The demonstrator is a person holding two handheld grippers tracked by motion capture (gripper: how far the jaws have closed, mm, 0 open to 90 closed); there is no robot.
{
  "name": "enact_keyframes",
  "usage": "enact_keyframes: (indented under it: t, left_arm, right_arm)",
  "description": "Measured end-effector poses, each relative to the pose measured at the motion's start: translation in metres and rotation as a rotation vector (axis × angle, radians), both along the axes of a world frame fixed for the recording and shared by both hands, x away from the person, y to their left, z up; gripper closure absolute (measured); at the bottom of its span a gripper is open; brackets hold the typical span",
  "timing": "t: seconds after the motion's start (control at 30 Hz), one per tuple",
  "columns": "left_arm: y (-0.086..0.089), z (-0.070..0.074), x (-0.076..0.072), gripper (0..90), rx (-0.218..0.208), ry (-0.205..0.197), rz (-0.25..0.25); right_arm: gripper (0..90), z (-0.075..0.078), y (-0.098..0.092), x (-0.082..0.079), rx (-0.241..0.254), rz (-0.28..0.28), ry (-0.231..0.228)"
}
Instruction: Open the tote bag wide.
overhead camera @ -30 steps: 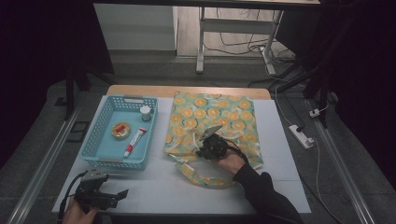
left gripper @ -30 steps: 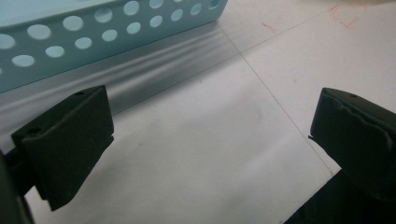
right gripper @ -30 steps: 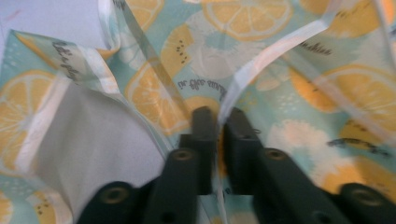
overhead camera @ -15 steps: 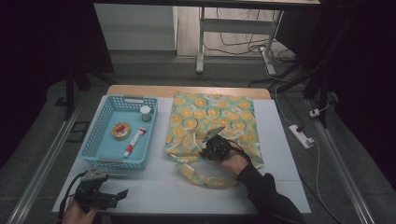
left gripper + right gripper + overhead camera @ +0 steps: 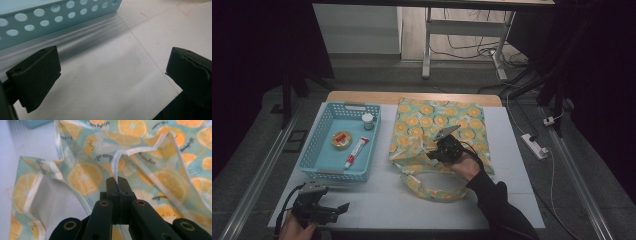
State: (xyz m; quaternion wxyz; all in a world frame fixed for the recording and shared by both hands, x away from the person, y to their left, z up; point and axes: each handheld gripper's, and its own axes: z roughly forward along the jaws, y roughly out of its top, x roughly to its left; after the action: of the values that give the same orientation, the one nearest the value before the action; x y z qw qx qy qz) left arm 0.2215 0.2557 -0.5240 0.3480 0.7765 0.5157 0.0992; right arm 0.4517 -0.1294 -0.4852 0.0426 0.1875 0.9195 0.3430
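A fabric tote bag (image 5: 439,122) printed with orange slices lies flat in the middle of the white table, its strap loop (image 5: 432,193) curling toward the front edge. My right gripper (image 5: 432,152) is over the bag's near left part. In the right gripper view its jaws (image 5: 117,180) are shut on the white-trimmed edge of the bag's mouth (image 5: 115,165), which stands lifted off the layer below, showing the pale lining (image 5: 53,202). My left gripper (image 5: 343,207) rests at the front left corner, open, with bare table between its fingers (image 5: 40,72).
A light blue perforated basket (image 5: 332,173) sits left of the bag, holding a red-and-white tube (image 5: 356,151), a round tin (image 5: 341,139) and a small jar (image 5: 368,120). Its wall (image 5: 50,17) is just beyond my left gripper. A power strip (image 5: 534,146) lies right of the table.
The right gripper has closed on the bag's edge and risen slightly, pulling the fabric up. The left gripper has stayed in place.
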Motion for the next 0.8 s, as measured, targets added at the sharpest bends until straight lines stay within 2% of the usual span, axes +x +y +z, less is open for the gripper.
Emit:
enact_keyframes:
  t: [0.13, 0.6, 0.8]
  left_arm:
    - [0.000, 0.000, 0.000, 0.0, -0.001, 0.001, 0.000]
    - [0.000, 0.000, 0.001, 0.0, -0.001, 0.005, 0.004]
    - [0.001, 0.000, 0.001, 0.0, -0.002, 0.009, 0.005]
  right_arm:
    - [89.7, 0.011, 0.000, 0.003, 0.023, -0.008, -0.004]
    - [89.8, 0.046, 0.001, 0.010, 0.107, -0.027, -0.059]
    - [89.8, 0.055, 0.002, 0.014, 0.133, -0.032, -0.053]
